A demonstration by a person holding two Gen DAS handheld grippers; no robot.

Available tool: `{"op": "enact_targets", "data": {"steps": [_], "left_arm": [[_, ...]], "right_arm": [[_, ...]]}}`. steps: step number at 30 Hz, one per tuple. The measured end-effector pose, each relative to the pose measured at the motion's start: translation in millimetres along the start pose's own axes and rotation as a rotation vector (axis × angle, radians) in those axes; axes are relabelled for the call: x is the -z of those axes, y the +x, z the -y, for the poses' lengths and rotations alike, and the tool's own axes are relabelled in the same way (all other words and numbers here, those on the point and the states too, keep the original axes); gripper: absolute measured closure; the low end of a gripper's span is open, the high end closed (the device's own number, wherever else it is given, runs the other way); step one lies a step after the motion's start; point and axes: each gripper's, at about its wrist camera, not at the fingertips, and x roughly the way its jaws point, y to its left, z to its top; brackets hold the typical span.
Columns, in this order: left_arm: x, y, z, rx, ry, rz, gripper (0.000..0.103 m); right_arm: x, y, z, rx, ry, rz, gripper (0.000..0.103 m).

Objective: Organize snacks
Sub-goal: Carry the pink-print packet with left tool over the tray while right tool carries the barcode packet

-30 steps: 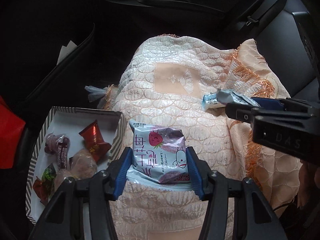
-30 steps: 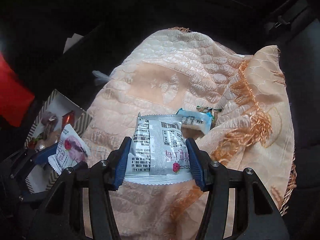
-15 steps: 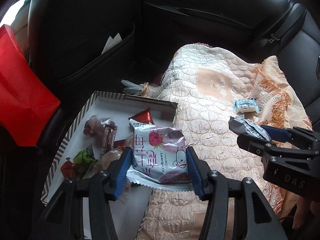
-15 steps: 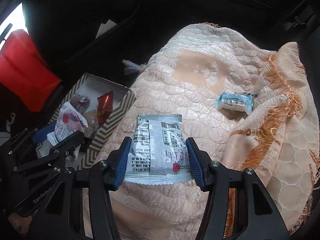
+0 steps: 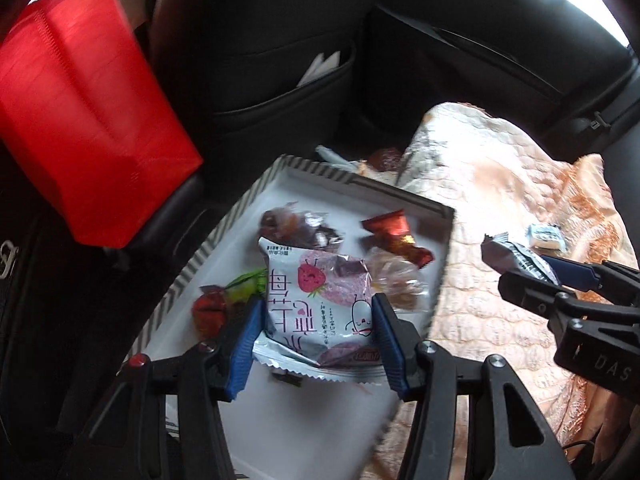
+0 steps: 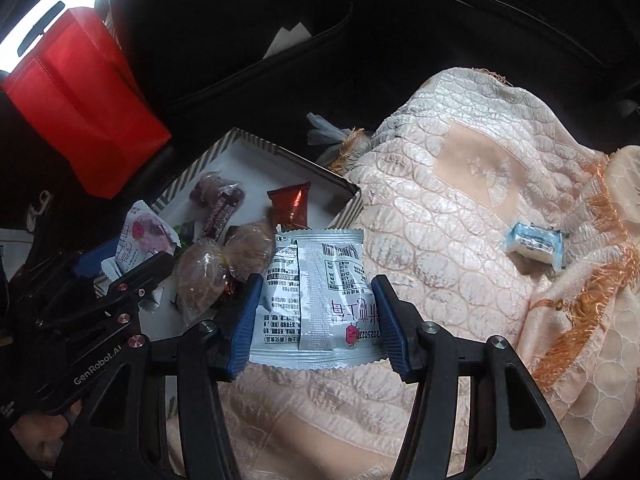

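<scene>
The left gripper (image 5: 318, 322) is grasping the strawberry packet (image 5: 320, 304) above the striped box (image 5: 400, 192); the right gripper (image 6: 316, 316) is clenching the grey packet (image 6: 316, 300) beside this box. Next, I think, is releasing.

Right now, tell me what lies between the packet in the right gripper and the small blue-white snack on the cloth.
Only bare peach quilted cloth. The right wrist view shows nothing between the silver packet and the blue-white snack.

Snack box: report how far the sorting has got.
Done: several wrapped candies already lie in the striped box. In hand: the left hand-held gripper holds a strawberry packet above the box; the right hand-held gripper grips a silver packet over the quilted cloth. Left: a blue-white snack lies on the cloth.
</scene>
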Motion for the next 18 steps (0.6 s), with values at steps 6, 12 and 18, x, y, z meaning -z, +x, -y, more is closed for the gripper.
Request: {"op": "enact_targets", "data": {"steps": [6, 12, 18], "left_arm": [[5.0, 11.6, -33.9, -0.036, -0.07, -0.02, 0.046], [8.0, 23.9, -50.2, -0.061, -0.1, -0.031, 0.046], [8.5, 35.8, -55.4, -0.062, -0.111, -0.047, 0.046]], "right_arm": [[-16.9, 21.5, -23.9, -0.026, -0.023, -0.025, 0.048], [-34.1, 47.5, -47.7, -0.014, -0.069, -0.051, 0.048], [-41.7, 68.2, -59.1, -0.008, -0.084, -0.071, 0.048]]}}
